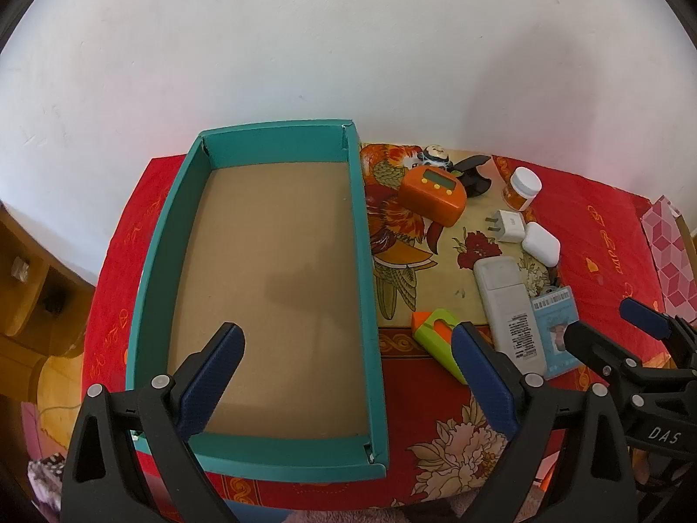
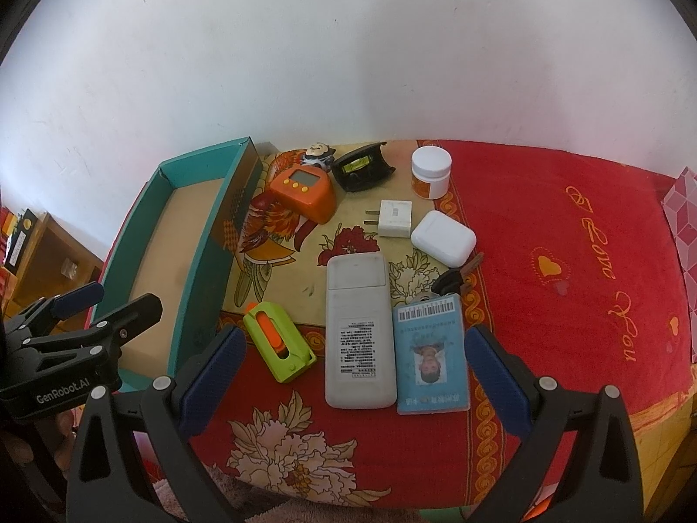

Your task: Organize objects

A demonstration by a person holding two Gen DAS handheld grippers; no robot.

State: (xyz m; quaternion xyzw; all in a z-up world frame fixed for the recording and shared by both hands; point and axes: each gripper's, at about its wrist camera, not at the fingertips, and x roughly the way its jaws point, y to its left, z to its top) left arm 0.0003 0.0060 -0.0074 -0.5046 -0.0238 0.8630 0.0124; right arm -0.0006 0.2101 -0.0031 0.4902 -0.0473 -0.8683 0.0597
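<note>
A teal box (image 1: 368, 261) with a bare brown floor lies on the red cloth, and its wall (image 2: 204, 261) also shows in the right wrist view. My left gripper (image 1: 348, 340) hangs open over the box's near end, nothing between its fingers. My right gripper (image 2: 353, 344) hangs open above a white remote (image 2: 357, 331) and a blue ID card (image 2: 431, 357). Around them lie a green-orange cutter (image 2: 279, 340), an orange timer (image 2: 305, 194), a figurine (image 2: 320, 154), a black level (image 2: 361, 170), a white jar (image 2: 430, 172), a plug adapter (image 2: 394, 218), a white earbud case (image 2: 442, 237) and keys (image 2: 457, 276).
The red floral cloth (image 2: 566, 239) covers the table up to a white wall. Wooden shelves (image 1: 26, 279) stand off the left edge. A pink patterned bag (image 1: 671, 253) sits at the right edge. The right half of the cloth holds nothing.
</note>
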